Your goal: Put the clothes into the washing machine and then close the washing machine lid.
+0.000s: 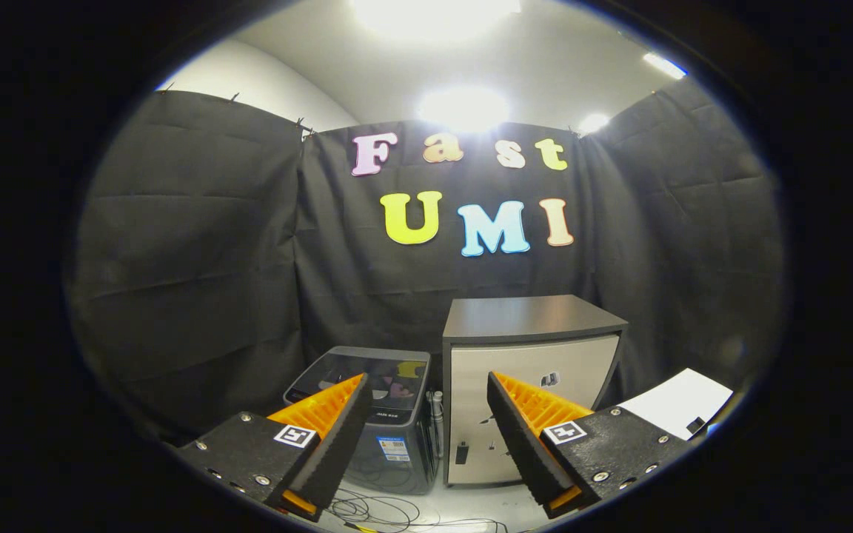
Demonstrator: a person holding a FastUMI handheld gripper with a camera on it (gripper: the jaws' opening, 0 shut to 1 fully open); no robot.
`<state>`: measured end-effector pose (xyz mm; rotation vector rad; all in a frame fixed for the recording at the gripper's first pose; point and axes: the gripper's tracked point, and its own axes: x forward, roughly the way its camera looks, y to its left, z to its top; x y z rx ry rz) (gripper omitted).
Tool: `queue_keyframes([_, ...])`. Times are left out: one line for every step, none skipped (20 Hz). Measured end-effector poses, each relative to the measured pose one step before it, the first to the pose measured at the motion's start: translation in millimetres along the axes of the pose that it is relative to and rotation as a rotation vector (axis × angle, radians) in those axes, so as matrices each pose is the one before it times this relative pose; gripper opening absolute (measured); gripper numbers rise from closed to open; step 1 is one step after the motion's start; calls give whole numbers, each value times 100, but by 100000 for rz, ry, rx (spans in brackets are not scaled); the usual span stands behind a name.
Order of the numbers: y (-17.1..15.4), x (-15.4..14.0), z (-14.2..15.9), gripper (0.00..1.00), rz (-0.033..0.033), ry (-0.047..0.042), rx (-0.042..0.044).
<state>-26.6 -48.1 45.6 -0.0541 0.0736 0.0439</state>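
A small dark-grey washing machine [375, 422] stands on the floor beyond my left finger, its glossy transparent lid [363, 377] lying flat and closed on top. My gripper [426, 385] is held well back from it and above the floor, open, with nothing between the orange-and-black fingers [326, 429]. No clothes are visible from here.
A silver cabinet with a dark top [530, 385] stands right beside the washing machine, beyond my right finger. A white sheet or board [682, 403] lies to the right of it. Loose cables [389, 511] trail on the pale floor in front of the machine.
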Motion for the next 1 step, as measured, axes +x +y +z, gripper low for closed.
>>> queue_keyframes([302, -277, -127, 96, 685, -210, 713])
